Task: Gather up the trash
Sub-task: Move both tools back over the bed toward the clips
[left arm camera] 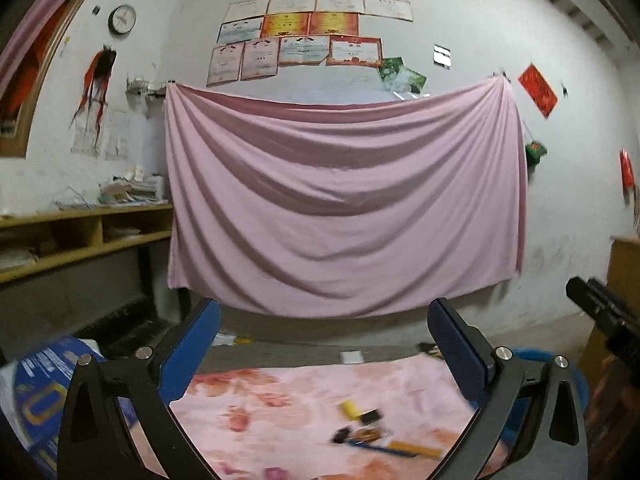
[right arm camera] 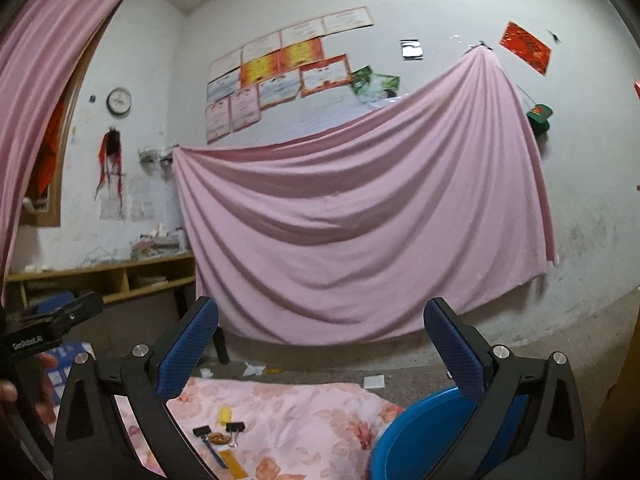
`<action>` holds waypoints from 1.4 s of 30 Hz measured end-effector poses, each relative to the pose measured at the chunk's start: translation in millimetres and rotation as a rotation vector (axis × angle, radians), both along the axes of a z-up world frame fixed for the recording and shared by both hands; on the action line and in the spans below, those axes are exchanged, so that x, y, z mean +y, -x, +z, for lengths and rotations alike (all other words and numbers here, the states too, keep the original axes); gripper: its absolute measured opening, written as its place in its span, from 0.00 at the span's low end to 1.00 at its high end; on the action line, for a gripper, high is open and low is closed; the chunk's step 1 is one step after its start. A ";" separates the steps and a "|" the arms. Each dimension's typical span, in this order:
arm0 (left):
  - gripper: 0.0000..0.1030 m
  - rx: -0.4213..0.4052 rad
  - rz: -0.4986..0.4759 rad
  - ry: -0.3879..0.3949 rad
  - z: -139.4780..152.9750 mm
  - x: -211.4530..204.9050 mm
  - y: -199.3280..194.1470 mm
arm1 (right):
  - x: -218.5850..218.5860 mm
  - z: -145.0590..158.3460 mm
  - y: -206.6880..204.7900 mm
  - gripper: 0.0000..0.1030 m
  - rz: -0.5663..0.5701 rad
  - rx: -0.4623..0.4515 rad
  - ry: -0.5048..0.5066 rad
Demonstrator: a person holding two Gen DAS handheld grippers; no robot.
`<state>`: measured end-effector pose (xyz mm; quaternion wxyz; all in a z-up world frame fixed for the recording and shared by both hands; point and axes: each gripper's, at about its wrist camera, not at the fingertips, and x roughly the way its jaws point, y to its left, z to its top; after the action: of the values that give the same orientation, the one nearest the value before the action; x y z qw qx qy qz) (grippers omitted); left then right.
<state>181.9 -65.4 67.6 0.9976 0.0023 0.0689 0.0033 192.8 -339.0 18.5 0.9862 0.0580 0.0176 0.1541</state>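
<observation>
With both the left claw [left arm camera: 324, 360] and right claw [right arm camera: 322, 360] spread and empty, the small, light, rigid trash items [right arm camera: 220, 436] lie clustered on the floral cloth [right arm camera: 304, 420], left of the blue basin [right arm camera: 420, 432]; pinch each across its narrow sides.

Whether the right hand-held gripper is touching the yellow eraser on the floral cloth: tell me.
Apart. In the right wrist view the right hand-held gripper has open, empty jaws raised toward the wall, while the yellow eraser lies below on the floral cloth.
</observation>
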 end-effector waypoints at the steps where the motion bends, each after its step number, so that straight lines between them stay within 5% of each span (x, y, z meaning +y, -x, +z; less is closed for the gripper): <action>1: 0.98 0.010 0.002 -0.008 -5.6 2.8 -1.2 | 5.3 -1.8 -2.0 1.00 0.014 0.007 0.020; 7: 0.98 0.056 -0.012 -0.011 -30.7 17.0 -8.2 | 26.8 -17.1 -11.2 1.00 0.087 0.062 0.106; 14: 0.98 0.192 -0.053 -0.012 -57.8 28.2 -27.7 | 46.3 -43.3 -36.5 0.98 0.148 0.253 0.199; 23: 0.98 0.431 -0.103 0.000 -92.5 29.1 -66.6 | 76.1 -78.4 -65.7 0.73 0.227 0.508 0.325; 27: 0.98 0.514 -0.112 -0.016 -107.2 27.0 -83.1 | 85.9 -90.7 -72.2 0.47 0.291 0.590 0.362; 30: 0.89 0.597 -0.150 -0.007 -120.4 26.0 -97.5 | 96.6 -102.5 -74.6 0.35 0.343 0.646 0.403; 37: 0.54 0.762 -0.238 0.030 -147.5 17.6 -130.0 | 115.2 -115.2 -74.5 0.24 0.425 0.706 0.452; 42: 0.45 0.846 -0.282 0.056 -162.0 9.2 -151.1 | 119.1 -118.2 -81.3 0.22 0.434 0.729 0.447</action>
<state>333.0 -56.3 -94.4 0.8721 -0.0141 0.4699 -0.1361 274.1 -220.0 -99.7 0.8489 -0.1104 0.4069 0.3187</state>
